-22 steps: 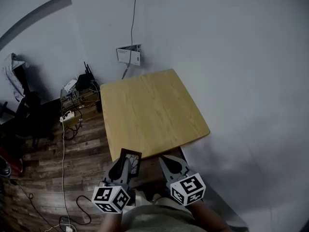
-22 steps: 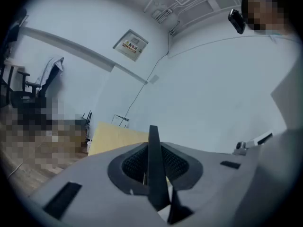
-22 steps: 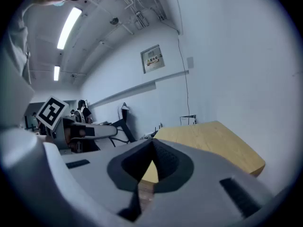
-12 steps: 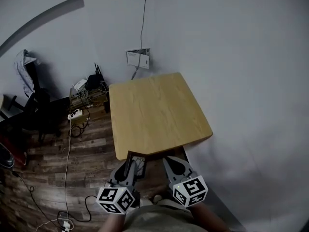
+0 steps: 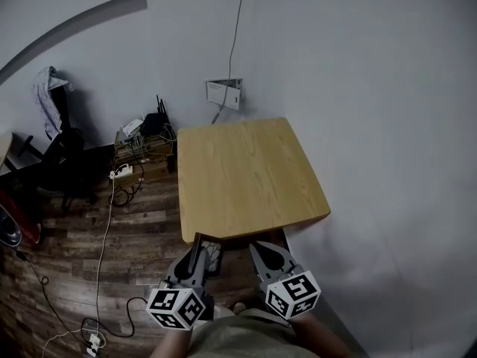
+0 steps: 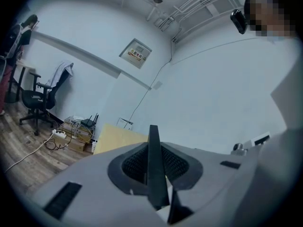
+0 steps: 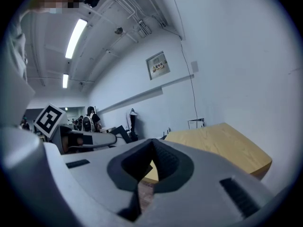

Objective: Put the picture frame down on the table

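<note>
Jaws of the left gripper point(image 5: 194, 253) pinch the dark picture frame point(image 5: 210, 250) edgewise; it hangs just short of the near edge of the wooden table point(image 5: 246, 170), above the floor point(image 5: 134, 230). Those of the right gripper point(image 5: 261, 247) are pressed together, empty. Print on the wall plaque point(image 6: 136, 54) is too small to read. Both cubes point(image 5: 176, 307) bear black-and-white square markers.
</note>
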